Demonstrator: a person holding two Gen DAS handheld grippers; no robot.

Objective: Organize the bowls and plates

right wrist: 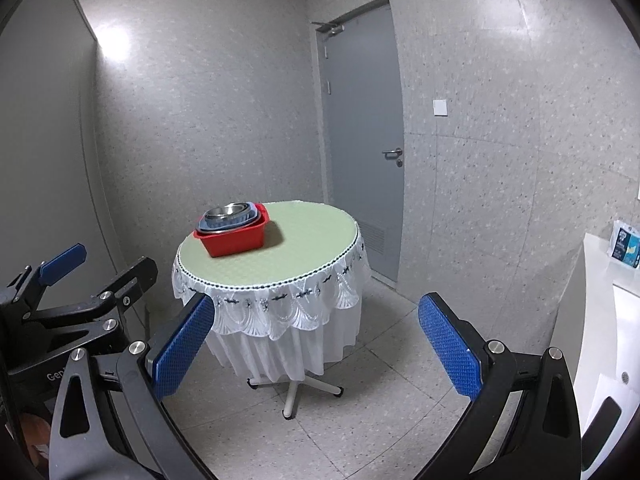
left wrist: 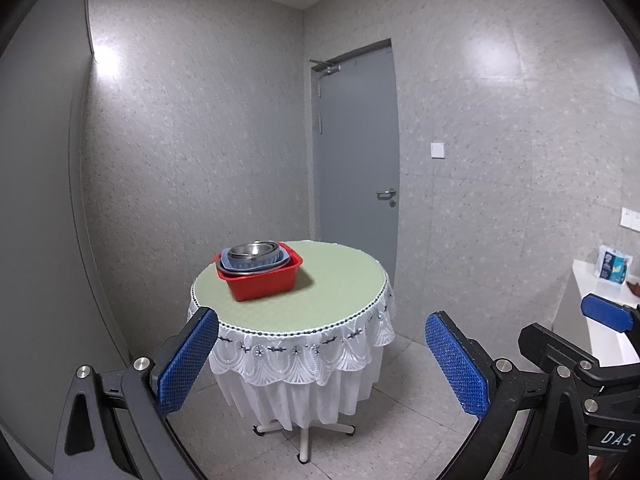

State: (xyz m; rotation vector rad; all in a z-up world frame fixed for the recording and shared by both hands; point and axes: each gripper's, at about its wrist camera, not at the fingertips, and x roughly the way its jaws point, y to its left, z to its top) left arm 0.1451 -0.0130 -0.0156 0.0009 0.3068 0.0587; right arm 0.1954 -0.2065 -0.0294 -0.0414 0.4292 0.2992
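Round table [left wrist: 344,280] with green top and white lace skirt, standing on a tiled floor before a grey door [left wrist: 356,152]. On its left part: red tub [left wrist: 264,284] holding stacked blue plates [left wrist: 256,266] and a steel bowl [left wrist: 253,249]. Left gripper [left wrist: 322,354] and right gripper [right wrist: 312,340]: both spread wide, empty, well short of the table; white counter [right wrist: 600,280] with a blue packet [right wrist: 626,248] at right.

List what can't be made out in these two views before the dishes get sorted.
- Stack in the red tub: both views too far off; the metal bowl on top and the tub wall hide how many pieces lie beneath.
- Blue packet on the white counter: print too small, cut by the lens edge.
- Right tool: in the left wrist view only one blue pad shows at the right edge.
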